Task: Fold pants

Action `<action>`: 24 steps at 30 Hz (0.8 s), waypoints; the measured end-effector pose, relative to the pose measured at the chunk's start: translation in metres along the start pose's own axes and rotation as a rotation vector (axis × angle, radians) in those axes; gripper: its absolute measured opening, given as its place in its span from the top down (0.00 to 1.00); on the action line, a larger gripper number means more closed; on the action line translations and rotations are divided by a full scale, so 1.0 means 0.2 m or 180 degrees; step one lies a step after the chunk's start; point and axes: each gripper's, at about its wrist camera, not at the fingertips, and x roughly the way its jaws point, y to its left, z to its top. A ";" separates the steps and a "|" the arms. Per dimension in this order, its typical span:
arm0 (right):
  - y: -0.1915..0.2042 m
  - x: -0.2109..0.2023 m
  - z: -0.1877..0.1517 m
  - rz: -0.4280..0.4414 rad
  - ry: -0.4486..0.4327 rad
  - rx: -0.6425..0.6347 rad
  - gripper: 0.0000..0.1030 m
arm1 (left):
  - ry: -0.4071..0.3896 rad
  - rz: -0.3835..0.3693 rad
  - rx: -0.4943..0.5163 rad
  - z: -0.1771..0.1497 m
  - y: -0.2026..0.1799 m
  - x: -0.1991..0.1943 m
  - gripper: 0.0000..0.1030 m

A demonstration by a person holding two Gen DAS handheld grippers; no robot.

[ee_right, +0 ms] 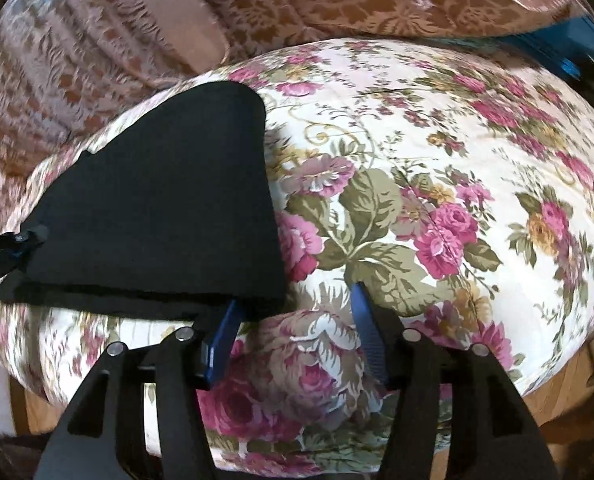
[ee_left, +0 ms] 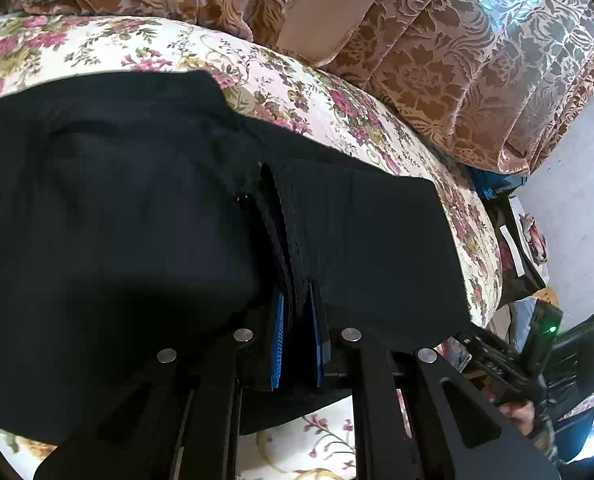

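On the flowered bedspread (ee_left: pixel 257 76), seen from my left wrist camera, the black fabric pants (ee_left: pixel 117 200) lie spread across the middle and left of the view, with a second layer reaching out to the right edge of the bed. My left gripper (ee_left: pixel 297 300) is clenched on a bunched fold of that dark cloth; the blue pads (ee_left: pixel 279 344) stand close together with the fabric pinched between them. Behind the bed hangs a brown and pink patterned curtain (ee_left: pixel 437 80), and at the lower right I see the other gripper's black body with a small green light (ee_left: pixel 553 329). From my right wrist camera, the pants (ee_right: pixel 165 200) show as a folded dark wedge lying flat on the bedspread (ee_right: pixel 437 180), left of centre. My right gripper (ee_right: pixel 297 308) is released, its fingers spread apart over bare flowered cloth; its left blue pad (ee_right: pixel 223 344) sits just at the near corner of the pants, whether touching I cannot tell, and nothing lies between the pads. At the far left edge the left gripper (ee_right: pixel 25 240) meets the pants' edge.
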 end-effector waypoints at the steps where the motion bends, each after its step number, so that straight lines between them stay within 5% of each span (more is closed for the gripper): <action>1: 0.00 -0.01 0.00 0.0023 0.0057 -0.0086 0.44 | -0.0020 -0.0006 0.0006 0.00 0.00 0.00 0.90; 4: -0.02 -0.11 0.01 0.0157 0.0138 -0.0236 0.44 | -0.0064 0.0006 0.0073 -0.01 -0.01 -0.01 0.90; 8: -0.01 -0.25 0.17 0.0449 -0.0159 -0.0123 0.44 | -0.0152 0.0080 0.0233 -0.02 -0.05 -0.02 0.90; 14: 0.21 -0.12 0.51 0.0824 -0.0362 -0.0144 0.46 | -0.0355 0.0207 0.0522 -0.03 -0.14 -0.08 0.90; 19: 0.29 0.18 0.69 0.0613 -0.0121 -0.0060 0.46 | -0.0333 0.0330 0.0638 -0.04 -0.15 -0.07 0.90; 22: 0.26 0.39 0.67 0.0431 0.0158 -0.0005 0.47 | -0.0219 0.0402 0.0547 -0.07 -0.10 0.00 0.90; 24: 0.25 0.42 0.64 0.0390 0.0108 -0.0046 0.46 | -0.0250 0.0417 0.0518 -0.09 -0.10 0.01 0.90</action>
